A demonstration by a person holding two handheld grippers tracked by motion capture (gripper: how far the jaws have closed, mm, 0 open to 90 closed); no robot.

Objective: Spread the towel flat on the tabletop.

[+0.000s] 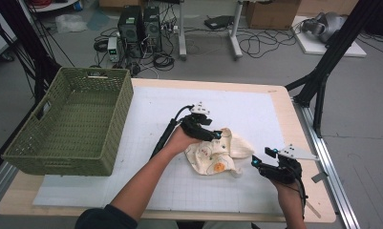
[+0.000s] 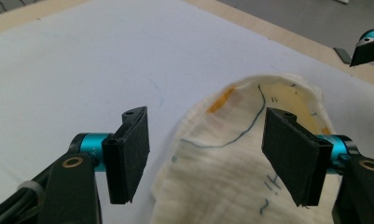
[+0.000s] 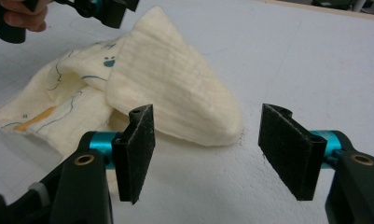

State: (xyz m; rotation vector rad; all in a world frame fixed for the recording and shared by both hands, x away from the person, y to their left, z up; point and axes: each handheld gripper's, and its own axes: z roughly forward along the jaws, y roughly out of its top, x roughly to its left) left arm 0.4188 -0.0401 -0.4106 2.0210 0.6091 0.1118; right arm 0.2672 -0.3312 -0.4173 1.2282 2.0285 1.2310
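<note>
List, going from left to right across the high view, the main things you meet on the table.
Green woven plastic basket → left claw → crumpled cream muslin cloth with printed drawings → right claw.

High view: fixed above the near edge, facing forward and down over the whole tabletop. Gripper views: low, close, looking along each jaw pair. Shared ground: cream cloth at 4 o'clock of centre.

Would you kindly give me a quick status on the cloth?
Both grippers open, left gripper over cloth, right gripper beside it. Cloth crumpled on mat. Nothing in the way.
</note>
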